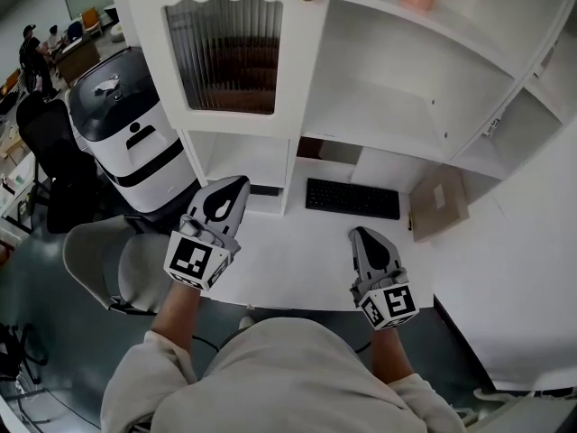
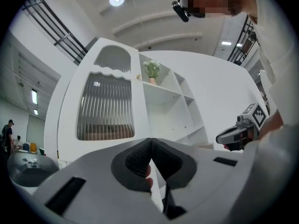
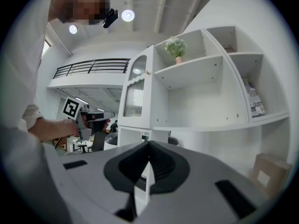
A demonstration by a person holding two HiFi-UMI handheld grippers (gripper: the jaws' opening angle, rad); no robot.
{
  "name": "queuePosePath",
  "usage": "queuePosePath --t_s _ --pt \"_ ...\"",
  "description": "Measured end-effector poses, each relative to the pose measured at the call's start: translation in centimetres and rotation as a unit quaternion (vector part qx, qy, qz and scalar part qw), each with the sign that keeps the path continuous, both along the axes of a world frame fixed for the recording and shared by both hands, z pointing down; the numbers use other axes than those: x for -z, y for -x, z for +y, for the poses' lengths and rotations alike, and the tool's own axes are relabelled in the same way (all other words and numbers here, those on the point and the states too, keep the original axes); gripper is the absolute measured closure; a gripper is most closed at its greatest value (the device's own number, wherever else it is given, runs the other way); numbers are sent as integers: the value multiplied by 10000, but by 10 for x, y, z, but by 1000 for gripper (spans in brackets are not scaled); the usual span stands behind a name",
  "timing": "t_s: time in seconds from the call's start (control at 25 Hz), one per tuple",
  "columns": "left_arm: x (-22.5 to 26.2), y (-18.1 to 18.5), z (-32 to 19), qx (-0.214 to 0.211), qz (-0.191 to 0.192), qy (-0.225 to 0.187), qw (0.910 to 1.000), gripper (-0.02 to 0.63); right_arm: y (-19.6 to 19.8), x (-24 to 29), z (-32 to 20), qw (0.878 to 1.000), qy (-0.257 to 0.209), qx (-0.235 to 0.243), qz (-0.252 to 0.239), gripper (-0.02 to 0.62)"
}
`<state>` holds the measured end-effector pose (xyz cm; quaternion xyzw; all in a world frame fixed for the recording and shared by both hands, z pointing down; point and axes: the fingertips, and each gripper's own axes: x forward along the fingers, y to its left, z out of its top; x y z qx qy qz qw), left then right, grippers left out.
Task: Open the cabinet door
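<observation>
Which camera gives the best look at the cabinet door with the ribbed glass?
The left gripper view: it shows the cabinet door large and nearly front-on, arch and glass panel whole. The head view looks steeply down on it, cropping its top. The right gripper view catches it small and at a slant.

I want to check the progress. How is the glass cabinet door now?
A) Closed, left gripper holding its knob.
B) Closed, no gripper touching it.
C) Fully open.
B: the door is shut flush; the left gripper and right gripper are down over the desk.

Head view steeply down, gripper views facing cabinet (image 2: 140, 107)
</observation>
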<state>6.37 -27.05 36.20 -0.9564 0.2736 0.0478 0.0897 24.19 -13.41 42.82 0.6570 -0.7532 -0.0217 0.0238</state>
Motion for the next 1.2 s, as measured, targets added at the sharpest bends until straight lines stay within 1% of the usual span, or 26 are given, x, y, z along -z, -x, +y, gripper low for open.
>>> queuePosePath --t_s 0.12,0.36,0.52,0.8,0.92,1.0,1.2 --pt "23 -8 -7 -58 84 -359 9993 609 -10 2 5 9999 -43 -111 -3 591" --pt "70 -21 -17 -146 3 -997 9949 588 -23 1 14 9995 -59 -319 -57 592" --pt "91 -27 -24 -107 -165 -1165 9930 572 -30 1 18 9990 -78 -423 -78 592" --pt "127 -41 -30 -67 -395 -1790 9830 554 -36 -2 24 9984 -56 -544 -137 592" --pt "143 -47 -34 25 -535 -2110 9760 552 -38 -4 26 9982 -43 -571 -164 591" --pt "155 -53 -37 103 -664 -2389 9687 535 -39 -5 28 9981 -40 -591 -184 592" --pt "191 -68 -40 202 -852 -3001 9499 520 -41 -7 33 9975 -36 -671 -228 592"
